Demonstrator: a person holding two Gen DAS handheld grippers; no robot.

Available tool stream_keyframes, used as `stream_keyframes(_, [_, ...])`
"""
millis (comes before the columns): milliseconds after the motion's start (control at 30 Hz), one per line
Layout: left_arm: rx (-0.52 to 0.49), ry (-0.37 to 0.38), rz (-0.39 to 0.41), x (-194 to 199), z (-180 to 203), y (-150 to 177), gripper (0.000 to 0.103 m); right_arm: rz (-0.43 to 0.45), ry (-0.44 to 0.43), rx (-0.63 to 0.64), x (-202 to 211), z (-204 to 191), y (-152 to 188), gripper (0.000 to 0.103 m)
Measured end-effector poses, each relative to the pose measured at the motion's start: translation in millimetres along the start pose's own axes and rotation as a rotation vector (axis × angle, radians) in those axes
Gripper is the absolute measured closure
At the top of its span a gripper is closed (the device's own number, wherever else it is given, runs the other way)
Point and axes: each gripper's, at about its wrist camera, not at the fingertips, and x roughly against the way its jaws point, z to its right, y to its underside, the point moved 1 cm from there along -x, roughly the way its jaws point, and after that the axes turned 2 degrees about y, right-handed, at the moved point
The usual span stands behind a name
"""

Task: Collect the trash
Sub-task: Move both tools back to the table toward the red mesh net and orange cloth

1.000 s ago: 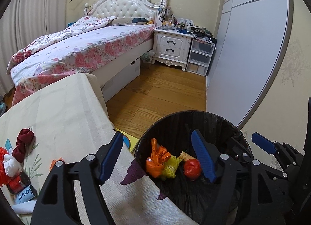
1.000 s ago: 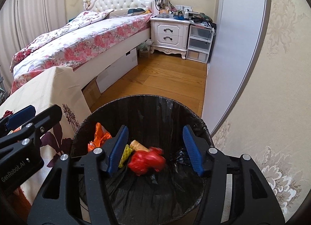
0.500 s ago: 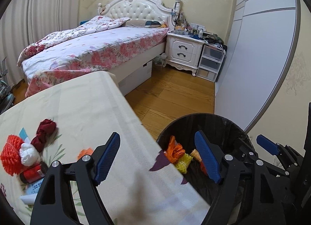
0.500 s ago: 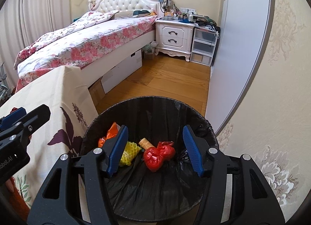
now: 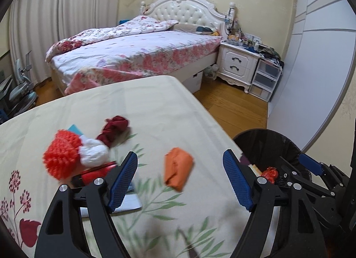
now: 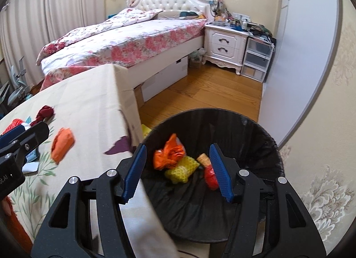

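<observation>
A black-lined trash bin [image 6: 262,133] stands beside the table and holds an orange wrapper [image 6: 169,155], yellow foam net [image 6: 181,170], a cork-like piece [image 6: 203,159] and a red wad [image 6: 210,176]. On the floral tablecloth [image 5: 155,106] lie an orange wad [image 5: 178,171], a dark red wad [image 5: 114,127], a white wad [image 5: 93,155], an orange-red net [image 5: 61,154] and a red can [image 5: 93,174]. My left gripper [image 5: 180,182] is open and empty above the table, around the orange wad in view. My right gripper [image 6: 178,171] is open and empty over the bin.
A bed [image 5: 138,57] with a floral cover stands behind the table. A white nightstand [image 5: 238,66] and plastic drawers [image 5: 265,80] stand at the far wall. A grey wardrobe door [image 6: 300,46] runs along the right. The bin also shows in the left wrist view [image 5: 267,140].
My left gripper has swung left from over the bin to above the table. The red wad dropped from between the right fingers and settled in the bin; the right gripper shifted slightly left.
</observation>
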Motion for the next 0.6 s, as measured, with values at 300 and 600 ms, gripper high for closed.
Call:
stream_keyframes(300, [0.076,-0.093,0.014,20.0,-57.3,7.8,0.026,0.006,-0.068,0.073,8.8,-48.2,0.4,0.045])
stream_keyframes(600, [0.157,-0.188,0.018,28.4,-110.9,13.2,0.026,0.010,-0.142,0.125,10.4,-91.6,-8.0,0.045])
